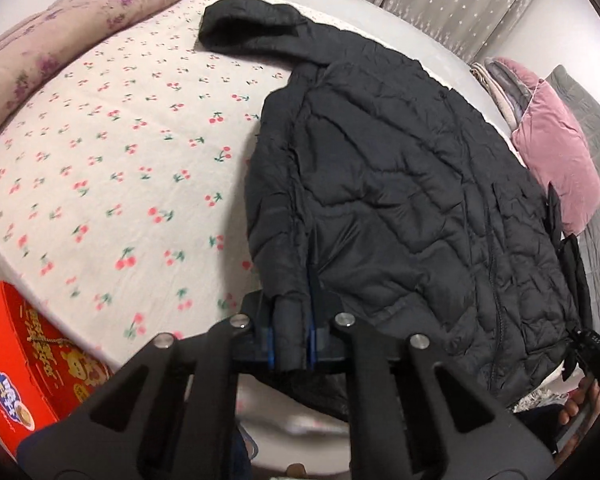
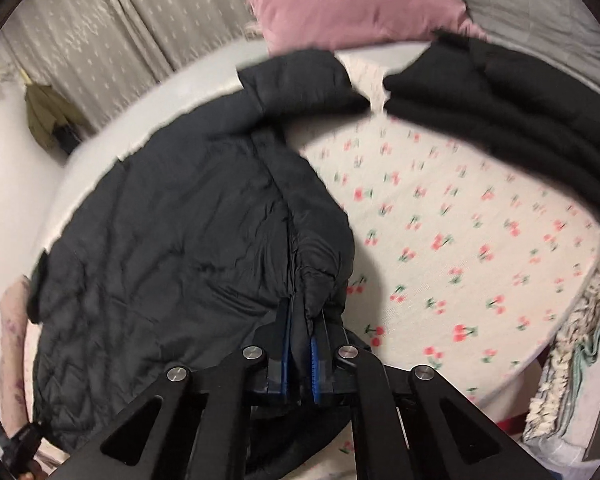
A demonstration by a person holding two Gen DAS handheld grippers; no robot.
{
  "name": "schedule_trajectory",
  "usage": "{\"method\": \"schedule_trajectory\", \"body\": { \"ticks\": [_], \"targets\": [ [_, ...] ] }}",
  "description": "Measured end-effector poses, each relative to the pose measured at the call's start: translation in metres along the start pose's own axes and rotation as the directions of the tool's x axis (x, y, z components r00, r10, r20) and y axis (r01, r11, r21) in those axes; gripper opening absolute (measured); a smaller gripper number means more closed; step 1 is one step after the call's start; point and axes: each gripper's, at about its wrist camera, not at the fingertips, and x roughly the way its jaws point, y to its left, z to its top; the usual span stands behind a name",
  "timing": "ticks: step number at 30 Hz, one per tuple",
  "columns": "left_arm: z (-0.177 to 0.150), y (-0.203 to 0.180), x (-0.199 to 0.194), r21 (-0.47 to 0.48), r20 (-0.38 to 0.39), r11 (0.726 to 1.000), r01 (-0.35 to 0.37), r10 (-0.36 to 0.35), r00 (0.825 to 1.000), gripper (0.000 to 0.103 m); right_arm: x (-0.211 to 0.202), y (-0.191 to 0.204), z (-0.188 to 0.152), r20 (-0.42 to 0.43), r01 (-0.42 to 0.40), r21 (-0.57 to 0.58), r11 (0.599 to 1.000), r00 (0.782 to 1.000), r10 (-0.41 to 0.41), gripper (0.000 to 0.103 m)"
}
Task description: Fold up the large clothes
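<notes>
The black puffer jacket (image 1: pixel 400 200) lies spread on the cherry-print sheet (image 1: pixel 120 184) ahead of both tools, the left gripper (image 1: pixel 290 340) and right gripper (image 2: pixel 300 356) each clamped on its near hem, so folding seems barely begun.

Right gripper (image 2: pixel 300 344) jaws pinch the black jacket's (image 2: pixel 172 240) edge.
</notes>
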Motion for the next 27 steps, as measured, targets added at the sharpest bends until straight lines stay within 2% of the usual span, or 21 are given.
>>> {"method": "schedule_trajectory", "body": {
  "ticks": [1,4,6,8,9,10,11,12,13,14,16,18,21,24,27],
  "targets": [
    [0.000,0.001,-0.001,0.000,-0.002,1.000,-0.006,0.006,1.000,0.013,0.001,0.002,-0.001,-0.001,0.007,-0.015,1.000,1.000,-0.007,0.007],
    [0.010,0.008,-0.004,-0.050,-0.003,0.998,0.027,-0.028,1.000,0.020,0.011,0.019,-0.004,-0.107,0.017,-0.117,0.993,0.994,-0.029,0.012],
    [0.015,0.008,-0.010,-0.109,0.025,0.993,0.046,-0.043,0.999,0.028,0.013,0.029,0.007,-0.096,0.008,-0.158,0.987,0.995,-0.024,0.013],
    [0.026,0.009,-0.020,-0.136,0.068,0.989,0.056,-0.047,0.997,0.053,-0.003,0.027,0.026,-0.003,-0.007,-0.164,0.986,1.000,0.007,0.032],
    [0.033,0.008,-0.025,-0.144,0.105,0.988,0.050,-0.035,0.994,0.060,-0.005,0.026,0.038,0.035,-0.001,-0.159,0.987,0.999,0.007,0.038],
    [0.039,0.005,-0.030,-0.156,0.146,0.987,0.038,-0.015,0.989,0.070,-0.014,0.022,0.053,0.117,0.049,-0.159,0.986,0.993,-0.030,0.057],
    [0.046,0.002,-0.032,-0.165,0.172,0.986,0.028,0.001,0.985,0.075,-0.021,0.021,0.062,0.184,0.097,-0.163,0.982,0.981,-0.067,0.075],
    [0.051,0.001,-0.032,-0.178,0.186,0.984,0.022,0.011,0.982,0.077,-0.027,0.020,0.066,0.239,0.134,-0.170,0.976,0.967,-0.091,0.080],
    [0.059,-0.001,-0.029,-0.197,0.189,0.980,0.008,0.030,0.982,0.080,-0.027,0.023,0.080,0.309,0.183,-0.188,0.965,0.944,-0.119,0.084],
    [0.068,-0.005,-0.025,-0.231,0.195,0.973,-0.009,0.055,0.979,0.082,-0.021,0.026,0.090,0.325,0.211,-0.204,0.956,0.936,-0.137,0.084],
    [0.084,-0.013,-0.012,-0.295,0.194,0.955,-0.028,0.088,0.977,0.084,0.004,0.038,0.110,0.298,0.235,-0.254,0.938,0.942,-0.155,0.084],
    [0.099,-0.025,0.003,-0.299,0.148,0.954,-0.015,0.062,0.987,0.084,0.027,0.044,0.121,0.263,0.235,-0.303,0.924,0.952,-0.156,0.084],
    [0.126,-0.062,0.024,-0.208,0.114,0.978,-0.005,0.030,0.993,0.084,0.067,0.056,0.135,0.228,0.276,-0.385,0.881,0.953,-0.199,0.084],
    [0.150,-0.099,0.048,-0.098,0.086,0.994,-0.053,0.062,0.994,0.084,0.109,0.065,0.150,0.210,0.296,-0.436,0.850,0.952,-0.223,0.084],
    [0.168,-0.114,0.073,-0.027,0.079,0.993,-0.112,0.114,0.990,0.084,0.150,0.064,0.165,0.203,0.367,-0.466,0.805,0.930,-0.306,0.084]
  ]
}}
